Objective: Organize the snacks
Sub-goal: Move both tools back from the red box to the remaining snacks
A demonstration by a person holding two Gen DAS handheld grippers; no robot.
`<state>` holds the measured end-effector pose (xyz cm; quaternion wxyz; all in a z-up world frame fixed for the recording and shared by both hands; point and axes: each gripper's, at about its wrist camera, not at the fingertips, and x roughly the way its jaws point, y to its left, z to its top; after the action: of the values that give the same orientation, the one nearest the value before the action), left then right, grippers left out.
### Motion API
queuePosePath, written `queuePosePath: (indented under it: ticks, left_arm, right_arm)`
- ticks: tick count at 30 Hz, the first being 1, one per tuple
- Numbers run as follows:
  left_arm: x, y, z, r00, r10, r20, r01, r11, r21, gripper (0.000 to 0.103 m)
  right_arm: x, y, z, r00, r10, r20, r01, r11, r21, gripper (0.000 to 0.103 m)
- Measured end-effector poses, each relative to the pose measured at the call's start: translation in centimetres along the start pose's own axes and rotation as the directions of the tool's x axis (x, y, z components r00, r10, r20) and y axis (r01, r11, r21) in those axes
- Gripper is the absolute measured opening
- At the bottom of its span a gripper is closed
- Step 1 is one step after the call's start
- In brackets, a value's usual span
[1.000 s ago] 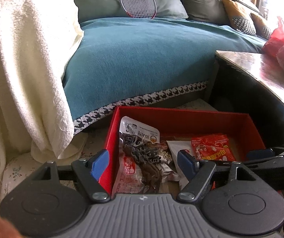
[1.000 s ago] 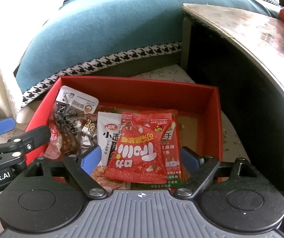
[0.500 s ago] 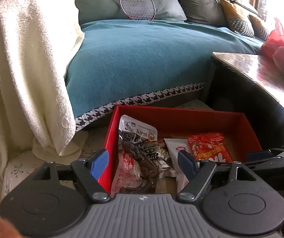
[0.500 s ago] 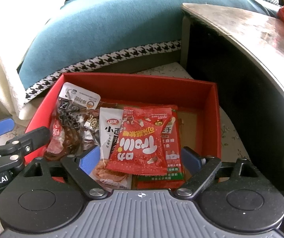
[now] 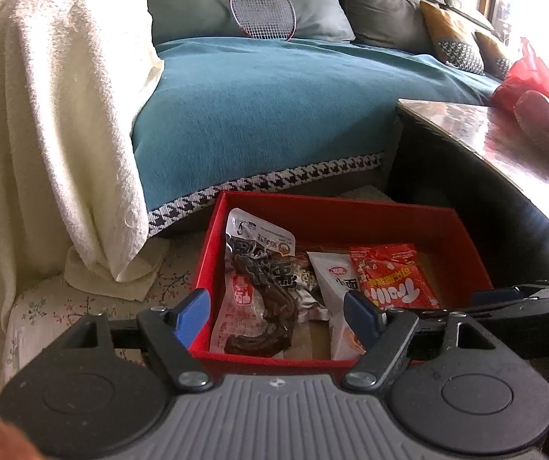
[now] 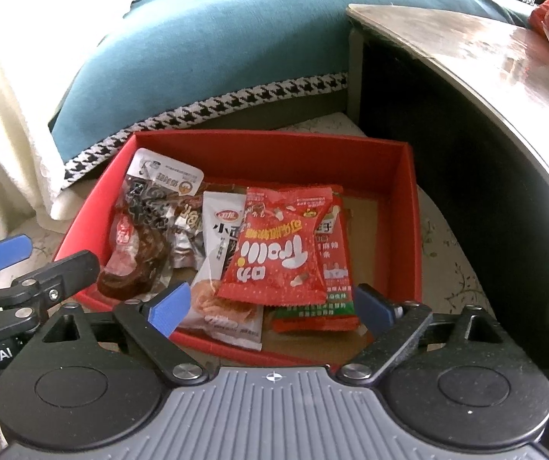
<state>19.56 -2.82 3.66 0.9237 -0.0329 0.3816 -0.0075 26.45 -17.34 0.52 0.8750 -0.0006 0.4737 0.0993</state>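
A red box (image 6: 404, 207) (image 5: 335, 211) sits on the floor and holds several snack packets: a clear pack of dark meat (image 6: 140, 230) (image 5: 259, 291) at left, a white packet (image 6: 222, 237) (image 5: 337, 280) in the middle, and a red Trolli bag (image 6: 278, 245) (image 5: 393, 276) on top of another red packet (image 6: 331, 268). My left gripper (image 5: 278, 314) is open and empty above the box's near left edge. My right gripper (image 6: 270, 308) is open and empty above the box's near edge.
A sofa with a teal cover (image 5: 274, 115) stands behind the box, a cream towel (image 5: 52, 115) drapes at left. A dark table (image 6: 485, 76) with a red bag (image 5: 531, 84) stands at right. A badminton racket (image 5: 263, 11) leans on the cushions.
Both grippers have pulled back and up from the box, so the box looks smaller and farther. The packets have not moved.
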Motion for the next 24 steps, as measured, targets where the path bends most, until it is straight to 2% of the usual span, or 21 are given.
queuePosePath:
  ticks: [8, 10, 17, 24]
  left_arm:
    - [-0.9, 0.2, -1.2, 1.0, -0.015, -0.014, 0.015, 1.0, 0.003, 0.071]
    - [-1.1, 0.2, -2.0, 0.999, -0.022, -0.029, 0.022, 1.0, 0.004, 0.071]
    - [-1.4, -0.8, -4.8, 0.994, -0.051, -0.097, 0.055, 0.998, 0.041, 0.071]
    - [-0.3, -2.3, -8.0, 0.976, -0.07, -0.205, 0.083, 0.995, 0.056, 0.071]
  right_arm:
    - [-0.9, -0.1, -2.4, 1.0, 0.0, -0.027, 0.001, 1.0, 0.004, 0.096]
    - [-1.6, 0.0, -3.2, 0.999, -0.036, -0.003, 0.036, 0.999, -0.031, 0.097]
    - [-3.6, -1.9, -5.4, 0.998, -0.056, 0.009, 0.056, 0.998, 0.016, 0.098]
    - [-5.5, -4.6, -6.4, 0.999, -0.014, 0.034, 0.011, 0.996, 0.089, 0.098]
